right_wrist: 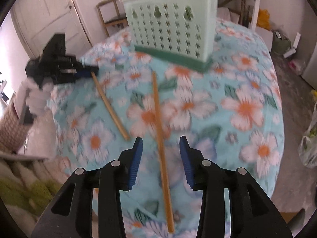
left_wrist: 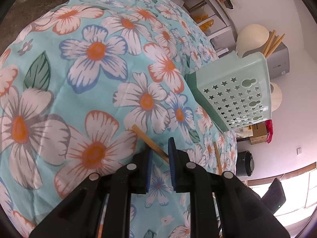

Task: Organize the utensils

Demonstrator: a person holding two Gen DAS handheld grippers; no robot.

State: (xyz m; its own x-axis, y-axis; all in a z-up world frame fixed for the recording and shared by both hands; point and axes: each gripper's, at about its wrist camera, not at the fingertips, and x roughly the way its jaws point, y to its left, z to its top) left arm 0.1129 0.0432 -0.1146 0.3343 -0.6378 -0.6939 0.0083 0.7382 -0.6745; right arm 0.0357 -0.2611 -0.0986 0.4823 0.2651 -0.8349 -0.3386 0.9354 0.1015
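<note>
My left tongs (left_wrist: 160, 152) are clamped on one chopstick (left_wrist: 150, 143) lying on the floral desk (left_wrist: 83, 99). My right tongs (right_wrist: 160, 147) stand apart over a second chopstick (right_wrist: 161, 148), untouched, near the green utensil basket (right_wrist: 170, 27).

A surface (right_wrist: 247, 83) draped in a light blue cloth printed with white, orange and blue flowers. On it stand a pale green perforated utensil holder (right_wrist: 170, 27) and, apart, lie two wooden chopsticks (right_wrist: 160, 138) (right_wrist: 110, 105).
</note>
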